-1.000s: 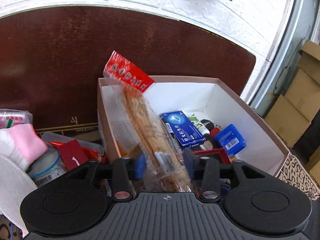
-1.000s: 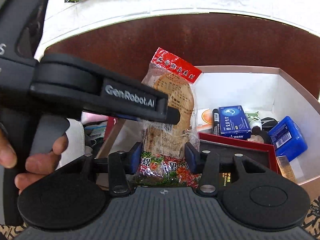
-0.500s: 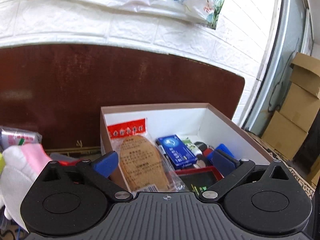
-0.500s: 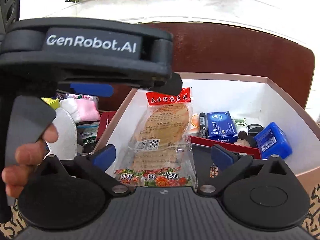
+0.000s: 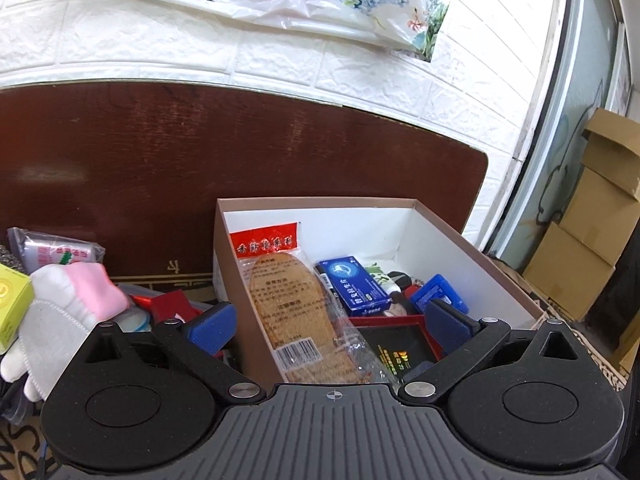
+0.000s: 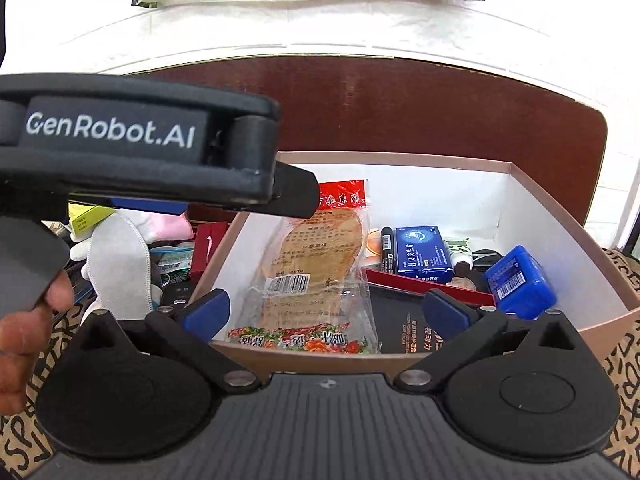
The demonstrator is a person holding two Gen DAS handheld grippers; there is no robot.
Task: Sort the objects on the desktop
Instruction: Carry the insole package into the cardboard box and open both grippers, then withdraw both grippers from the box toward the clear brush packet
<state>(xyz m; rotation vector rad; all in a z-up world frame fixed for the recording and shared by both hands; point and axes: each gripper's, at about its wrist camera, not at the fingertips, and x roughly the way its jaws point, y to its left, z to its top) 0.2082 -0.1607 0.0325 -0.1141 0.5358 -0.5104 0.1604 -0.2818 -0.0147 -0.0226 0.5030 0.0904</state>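
A clear bag of tan insoles with a red header [image 5: 296, 304] lies inside the open cardboard box [image 5: 472, 248], along its left wall. It also shows in the right wrist view [image 6: 316, 264], with the box's near rim [image 6: 600, 324] below it. My left gripper [image 5: 332, 326] is open and empty above the box's near end. My right gripper [image 6: 326, 310] is open and empty over the bag's lower end. The left gripper's body [image 6: 136, 148] crosses the right wrist view at upper left.
The box also holds a blue medicine carton [image 6: 420, 254], a blue square case [image 6: 520, 282], a black marker [image 6: 386, 248] and a red-edged black box [image 6: 404, 320]. Left of the box lie pink-white socks [image 5: 76, 292], a white insole [image 6: 120, 260] and a yellow-green carton [image 5: 10, 304].
Both grippers were shut on the insole bag, held upright over the box. They opened, the bag dropped flat into the box, and both grippers drew back and up.
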